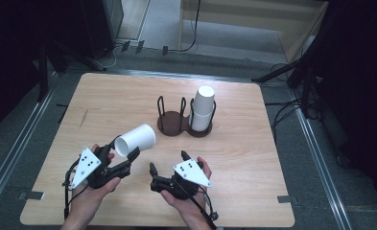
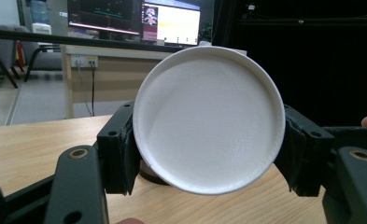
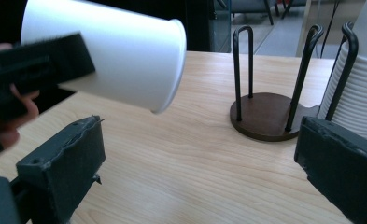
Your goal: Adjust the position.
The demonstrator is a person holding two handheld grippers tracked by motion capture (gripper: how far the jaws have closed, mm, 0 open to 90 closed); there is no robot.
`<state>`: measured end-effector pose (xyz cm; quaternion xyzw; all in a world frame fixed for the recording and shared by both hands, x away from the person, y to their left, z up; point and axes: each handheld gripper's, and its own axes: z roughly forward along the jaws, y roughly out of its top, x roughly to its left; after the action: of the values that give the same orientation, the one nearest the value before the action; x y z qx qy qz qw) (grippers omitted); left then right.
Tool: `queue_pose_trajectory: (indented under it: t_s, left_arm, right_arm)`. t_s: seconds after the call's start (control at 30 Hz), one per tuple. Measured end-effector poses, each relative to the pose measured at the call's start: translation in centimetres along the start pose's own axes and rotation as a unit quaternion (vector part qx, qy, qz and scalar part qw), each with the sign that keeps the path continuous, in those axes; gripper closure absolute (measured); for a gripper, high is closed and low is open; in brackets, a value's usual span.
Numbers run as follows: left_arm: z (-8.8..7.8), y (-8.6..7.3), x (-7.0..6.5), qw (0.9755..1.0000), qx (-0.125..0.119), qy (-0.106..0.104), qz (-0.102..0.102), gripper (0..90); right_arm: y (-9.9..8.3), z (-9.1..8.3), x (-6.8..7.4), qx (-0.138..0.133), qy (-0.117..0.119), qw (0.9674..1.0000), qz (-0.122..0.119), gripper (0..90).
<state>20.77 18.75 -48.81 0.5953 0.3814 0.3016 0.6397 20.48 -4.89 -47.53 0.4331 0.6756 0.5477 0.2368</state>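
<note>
Midway over the near side of the wooden table (image 1: pixel 128 96), I hold a single white paper cup (image 1: pixel 136 139) on its side in my left gripper (image 1: pixel 123 160), the jaws clamped on its wall near the closed bottom, which faces that gripper's camera, so the open mouth points toward my right hand. Lifted clear of the tabletop, the cup is free for the other hand to take or for me to turn upright. My right gripper (image 1: pixel 167 162) stands just beside it, jaws spread wide with nothing between them, low over the table and aimed at the dark two-bay cup holder (image 1: pixel 179 123) farther back. The holder's right bay carries a stack of white cups (image 1: pixel 203 109) standing mouth down between the wire loops; the left bay is bare. I judge the cup in my left gripper to be one cup separated from that stack, or one bound for the vacant bay; which, I cannot tell.
</note>
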Motion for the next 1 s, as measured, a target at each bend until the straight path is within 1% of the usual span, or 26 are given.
queue_pose_trajectory:
  t_s: [0.07,0.17,0.27,0.33,0.37,0.4,0.47,0.5,0.53,0.57,0.6,0.63,0.67,0.7,0.77,0.8,0.83,0.9,0.93,0.97,1.0]
  left_arm:
    - [0.0,-0.1,-0.1,1.0,0.002,-0.001,0.0,33.1]
    - [0.1,-0.2,-0.1,1.0,0.002,-0.002,0.001,33.1]
    - [0.1,-0.2,-0.1,1.0,0.0,-0.001,0.002,33.0]
    - [0.1,-0.2,-0.1,1.0,-0.003,-0.001,0.002,33.1]
    - [0.1,-0.3,-0.1,1.0,-0.004,0.001,0.003,33.1]
    - [0.1,-0.3,-0.1,1.0,-0.004,0.002,0.004,33.1]
    - [0.1,-0.4,-0.2,1.0,-0.003,0.002,0.004,33.1]
    - [0.2,-0.4,-0.2,1.0,-0.003,0.002,0.005,33.1]
    - [0.2,-0.5,-0.2,1.0,-0.002,0.001,0.007,33.1]
    - [0.2,-0.5,-0.3,1.0,-0.003,0.002,0.008,33.1]
    - [0.2,-0.6,-0.3,1.0,-0.004,0.002,0.007,33.1]
    - [0.3,-0.6,-0.4,1.0,-0.004,0.001,0.007,33.1]
    - [0.3,-0.6,-0.4,1.0,-0.004,0.0,0.009,33.1]
    - [0.3,-0.7,-0.4,0.9999,-0.004,0.0,0.01,33.1]
    - [0.4,-0.8,-0.5,0.9999,-0.007,0.0,0.011,33.1]
    - [0.4,-0.8,-0.5,0.9999,-0.007,-0.001,0.012,33.1]
    - [0.4,-0.9,-0.5,0.9999,-0.007,0.0,0.012,33.1]
    - [0.5,-1.0,-0.6,0.9998,-0.008,-0.001,0.015,33.1]
    - [0.5,-1.1,-0.7,0.9998,-0.009,0.0,0.017,33.1]
    - [0.6,-1.1,-0.8,0.9998,-0.008,-0.001,0.017,33.1]
    - [0.6,-1.2,-0.8,0.9998,-0.009,-0.002,0.019,33.1]
  right_arm:
    - [0.4,0.2,0.2,-0.001,-0.006,0.9999,0.01,1.8]
    - [0.9,0.4,0.3,-0.004,0.003,0.9993,0.037,1.8]
    - [1.2,0.6,0.4,0.0,0.012,0.9976,0.068,1.2]
    - [1.5,0.7,0.3,-0.001,0.02,0.9945,0.103,1.1]
    - [1.6,0.7,0.2,-0.002,0.023,0.9929,0.117,1.1]
    - [1.7,0.7,0.1,-0.005,0.026,0.9903,0.136,1.4]
    - [1.9,0.6,0.1,-0.01,0.021,0.9878,0.154,2.5]
    - [2.0,0.7,0.1,-0.012,0.023,0.9852,0.169,2.6]
    - [2.0,0.7,0.0,-0.011,0.026,0.981,0.192,3.3]
    - [2.1,0.7,-0.1,-0.011,0.028,0.9782,0.206,3.6]
    - [2.1,0.8,-0.2,-0.011,0.029,0.9739,0.225,4.1]
    - [2.2,0.8,-0.3,-0.01,0.031,0.969,0.245,4.5]
    - [2.1,1.0,-0.5,-0.009,0.033,0.9652,0.259,4.8]
    - [2.2,1.1,-0.6,-0.007,0.035,0.9599,0.278,5.0]
    - [2.2,1.3,-0.8,-0.003,0.04,0.9504,0.309,5.2]
    - [2.2,1.4,-0.9,-0.002,0.043,0.9448,0.325,5.2]
    - [2.3,1.4,-0.9,0.001,0.046,0.9381,0.343,5.2]
    - [2.3,1.6,-0.8,0.006,0.052,0.9262,0.373,5.2]
    - [2.3,1.7,-0.7,0.01,0.058,0.9178,0.393,5.6]
    - [2.3,1.9,-0.7,0.014,0.064,0.9111,0.407,5.7]
    - [2.3,2.1,-0.7,0.022,0.079,0.8994,0.429,5.9]
